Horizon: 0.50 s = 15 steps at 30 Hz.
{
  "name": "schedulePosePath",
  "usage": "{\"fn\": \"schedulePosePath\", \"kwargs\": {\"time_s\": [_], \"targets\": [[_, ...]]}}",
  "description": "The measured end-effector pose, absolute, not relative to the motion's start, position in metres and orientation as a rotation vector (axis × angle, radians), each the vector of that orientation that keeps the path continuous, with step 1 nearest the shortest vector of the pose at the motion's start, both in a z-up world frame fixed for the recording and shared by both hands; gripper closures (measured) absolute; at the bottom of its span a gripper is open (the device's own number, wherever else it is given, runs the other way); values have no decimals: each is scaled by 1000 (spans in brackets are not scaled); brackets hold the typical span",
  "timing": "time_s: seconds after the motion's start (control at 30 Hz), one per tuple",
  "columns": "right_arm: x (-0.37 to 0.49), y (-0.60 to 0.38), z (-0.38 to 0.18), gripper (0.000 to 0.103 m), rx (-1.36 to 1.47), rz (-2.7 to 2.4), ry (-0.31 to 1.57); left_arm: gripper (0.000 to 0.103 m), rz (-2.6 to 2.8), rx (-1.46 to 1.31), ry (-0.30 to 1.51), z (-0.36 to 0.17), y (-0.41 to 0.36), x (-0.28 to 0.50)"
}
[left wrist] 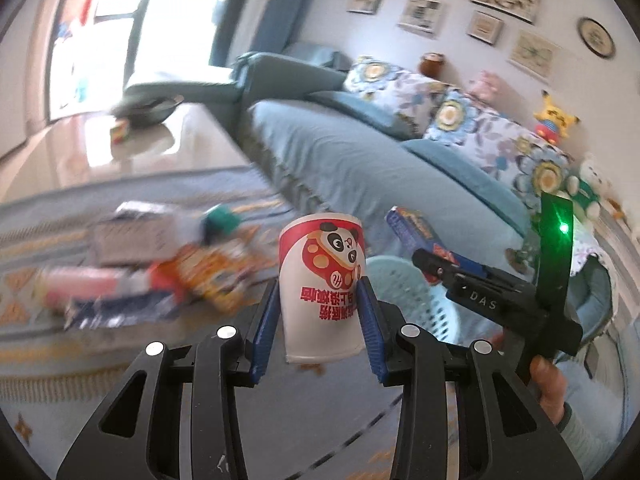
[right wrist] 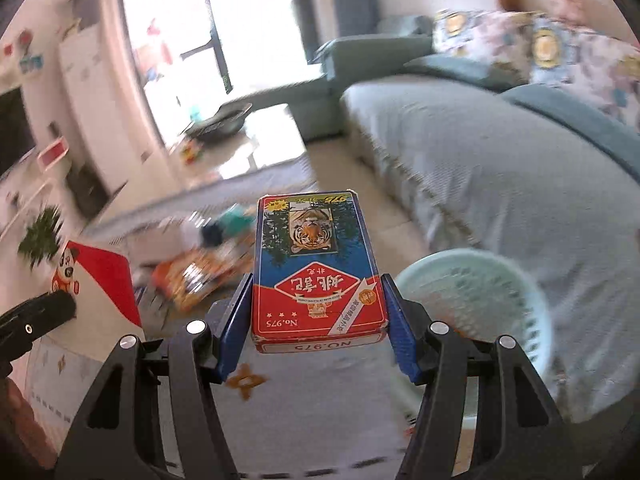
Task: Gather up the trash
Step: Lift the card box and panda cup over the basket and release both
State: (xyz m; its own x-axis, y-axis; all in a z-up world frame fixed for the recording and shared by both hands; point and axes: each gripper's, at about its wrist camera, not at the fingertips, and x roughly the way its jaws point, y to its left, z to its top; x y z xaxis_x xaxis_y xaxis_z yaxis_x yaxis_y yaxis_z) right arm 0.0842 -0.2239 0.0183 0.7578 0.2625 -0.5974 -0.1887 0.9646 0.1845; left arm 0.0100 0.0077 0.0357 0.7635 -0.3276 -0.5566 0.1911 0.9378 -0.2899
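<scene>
My left gripper (left wrist: 320,284) is shut on a white paper cup (left wrist: 320,248) with a red panda print, its blue pads pressing on both sides. My right gripper (right wrist: 318,280) is shut on a blue and red card box (right wrist: 316,264) with a tiger picture. Both are held in the air above the rug. A pale blue plastic basket (right wrist: 480,300) stands on the floor below and to the right of the box, and it shows behind the cup in the left wrist view as the basket (left wrist: 404,292). The cup (right wrist: 96,280) appears at the left of the right wrist view.
A pile of wrappers and boxes (left wrist: 192,268) lies on the patterned rug (left wrist: 48,344) to the left. A blue-grey sofa (left wrist: 340,152) with floral cushions runs along the right, close behind the basket. A low table (left wrist: 140,132) stands farther back by the window.
</scene>
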Motion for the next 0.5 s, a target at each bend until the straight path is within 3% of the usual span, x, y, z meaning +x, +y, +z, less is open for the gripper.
{"fn": "schedulePosePath", "kwargs": {"time_s": [0.23,0.5], "targets": [[91,-297,26,45,108,46,642,66,-378,-117,631,58,-63,50],[105,-352,-13,45,184,-65,744,66,-462,-33,712,39,-132,104]]}}
